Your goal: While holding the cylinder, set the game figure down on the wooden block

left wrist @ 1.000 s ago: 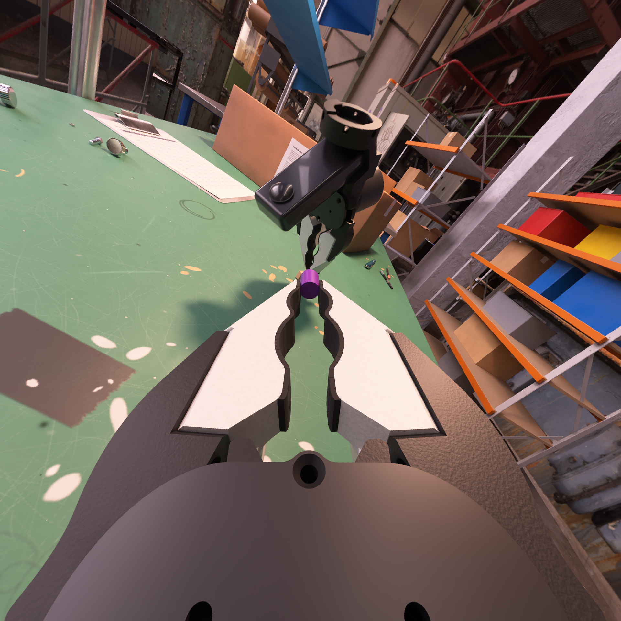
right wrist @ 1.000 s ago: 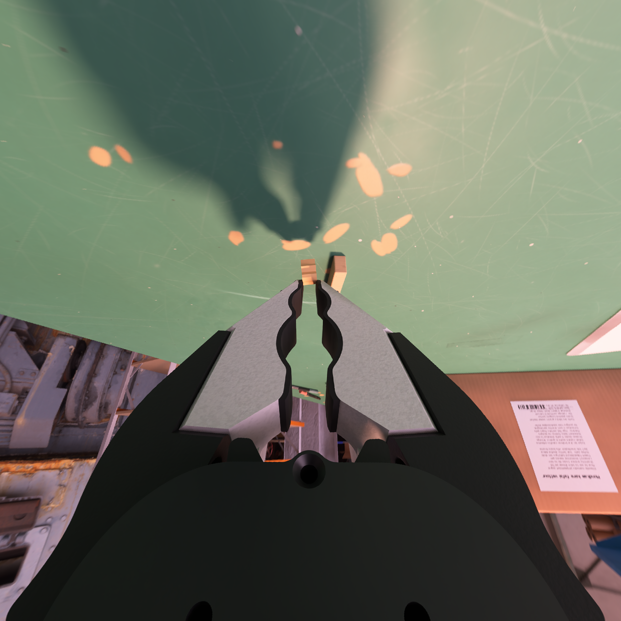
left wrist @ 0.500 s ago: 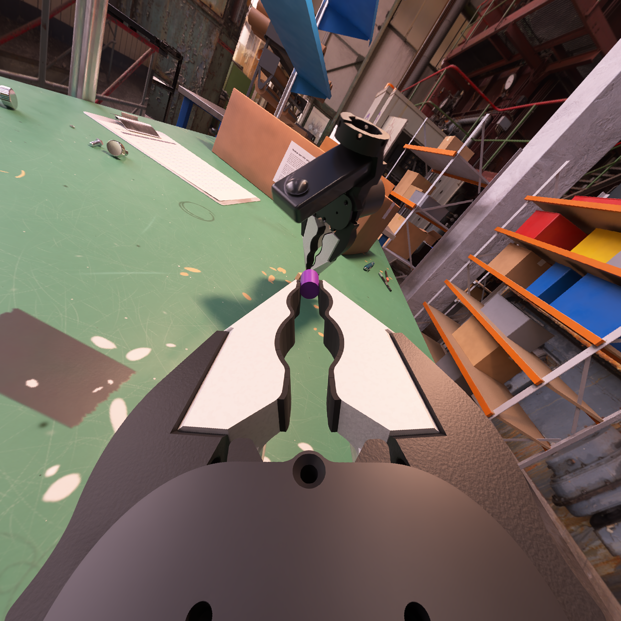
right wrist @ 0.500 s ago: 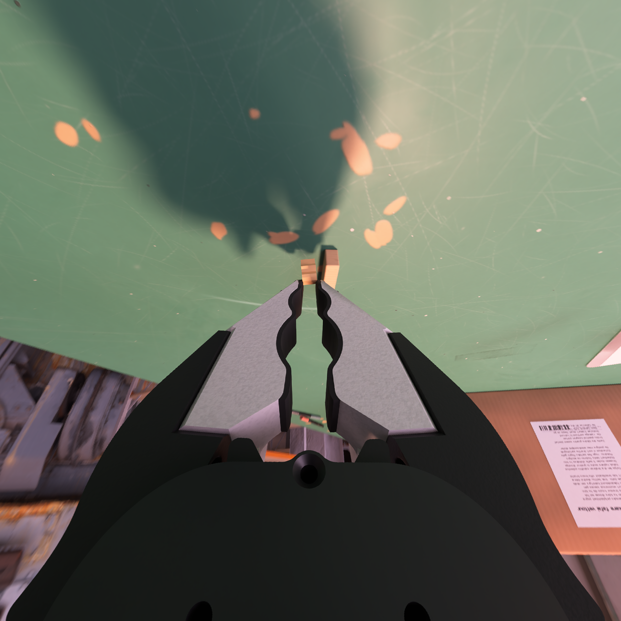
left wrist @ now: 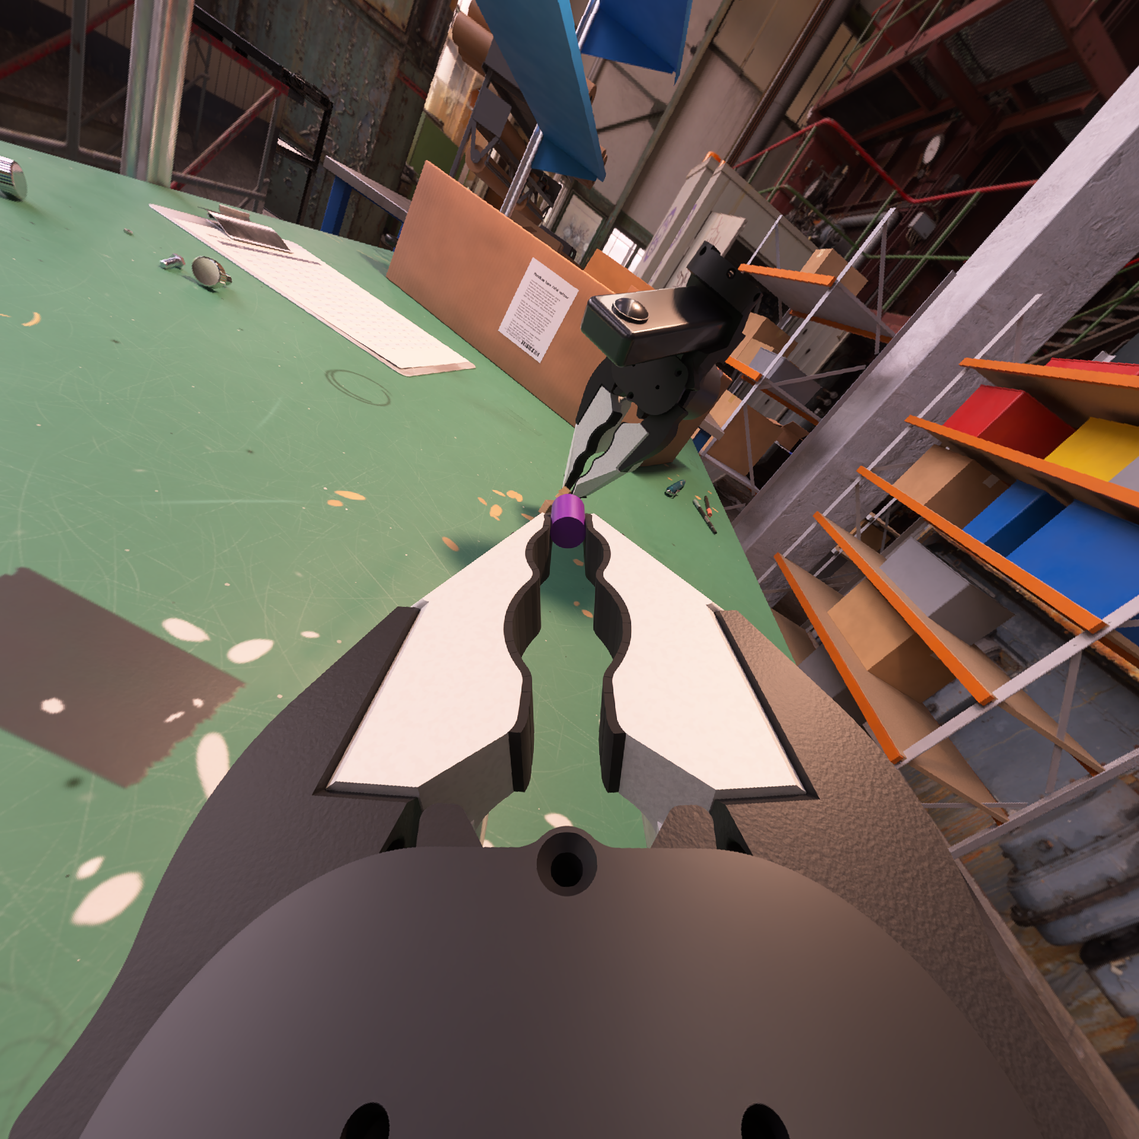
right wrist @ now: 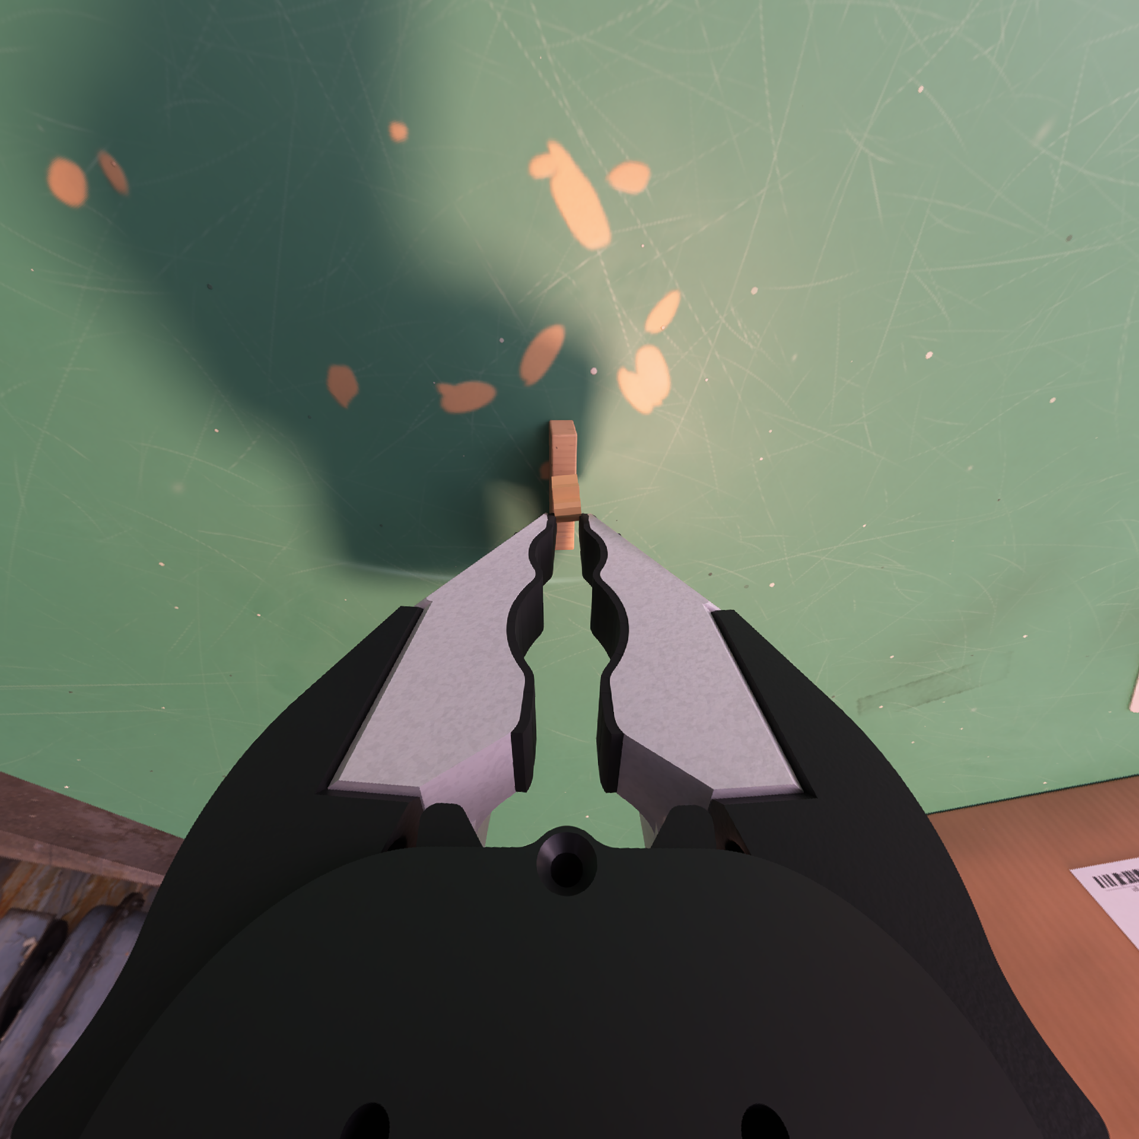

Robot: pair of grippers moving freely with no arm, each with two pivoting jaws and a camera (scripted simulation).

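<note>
In the middle of the left wrist view, we see our left gripper (left wrist: 566, 524) with its pale fingers (left wrist: 474, 616) squeezed on a small purple cylinder (left wrist: 566, 521). The cylinder sits right at the tips, above the green surface (left wrist: 185, 462).

Just above it in the frame, the right gripper (left wrist: 576, 487) points down at the surface, with its dark body up near the right middle of the picture. Its fingers look almost together. A tiny tan bit peeks out beside the cylinder, but it is too small for us to tell what it is.

In the middle of the right wrist view, our right gripper (right wrist: 566, 524) has its grey fingers (right wrist: 468, 647) nearly closed on a small tan game figure (right wrist: 565, 505). The figure is pinched at the very tips. Right above it in the frame is a thin wooden block (right wrist: 562, 447), standing on the surface (right wrist: 863, 308). The figure and the block look like they touch, but we cannot tell for sure. A big dark shadow lies on the surface in the upper left, and orange spots (right wrist: 576, 203) are scattered around.

In the upper left of the left wrist view there is a white clipboard (left wrist: 320, 296) and a small metal bolt (left wrist: 209, 271). A brown cardboard box (left wrist: 493, 296) with a white paper label stands at the upper middle. A dark brown patch (left wrist: 92, 672) lies at the left middle. Shelves with coloured boxes (left wrist: 1017, 493) fill the right side.
</note>
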